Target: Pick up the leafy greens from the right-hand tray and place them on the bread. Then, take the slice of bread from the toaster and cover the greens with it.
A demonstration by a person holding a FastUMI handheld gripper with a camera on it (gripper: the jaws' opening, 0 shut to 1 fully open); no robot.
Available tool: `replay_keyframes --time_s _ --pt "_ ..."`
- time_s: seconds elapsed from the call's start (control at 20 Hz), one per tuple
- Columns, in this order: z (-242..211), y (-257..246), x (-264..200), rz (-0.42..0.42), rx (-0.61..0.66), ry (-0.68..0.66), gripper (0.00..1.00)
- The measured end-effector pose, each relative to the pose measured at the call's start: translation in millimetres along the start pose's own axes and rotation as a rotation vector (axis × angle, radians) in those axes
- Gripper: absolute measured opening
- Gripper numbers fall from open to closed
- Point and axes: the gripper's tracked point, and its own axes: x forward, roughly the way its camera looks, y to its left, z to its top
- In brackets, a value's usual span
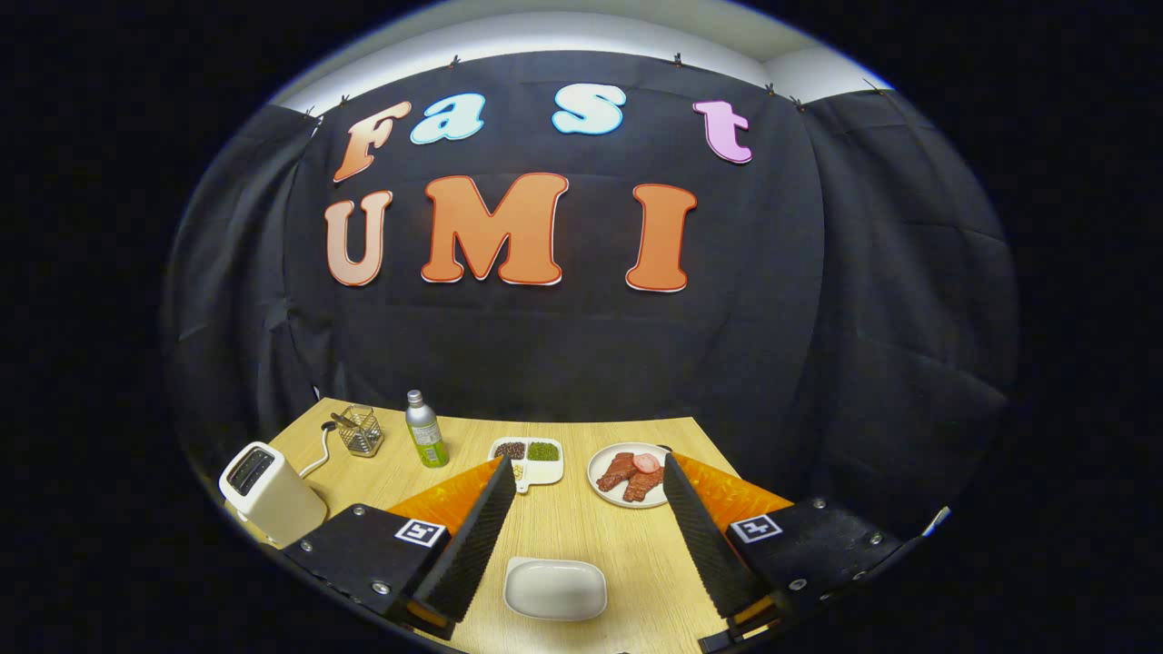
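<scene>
My gripper (586,463) is open and held above the wooden table (591,527), with nothing between its fingers. A white rounded dish (554,589) lies low between the fingers, close to me, and its top looks bare. A cream toaster (268,490) stands at the table's left edge, left of the left finger; I cannot tell what is in its dark slot. Just ahead of the left fingertip lies a white divided tray (527,459) with a brown heap and a green heap. A round white plate (631,472) with reddish meat pieces sits by the right fingertip, which covers its right side.
A silver bottle with a green label (425,431) stands upright behind the divided tray. A wire basket (361,430) sits at the back left, near the toaster's white cord. The black cloth wall closes the table's back and right sides.
</scene>
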Motion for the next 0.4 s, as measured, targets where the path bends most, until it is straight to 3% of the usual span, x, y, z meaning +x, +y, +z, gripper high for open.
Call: replay_keyframes --time_s 0.4 --pt "18 -23 -19 -0.029 0.018 -0.081 0.98"
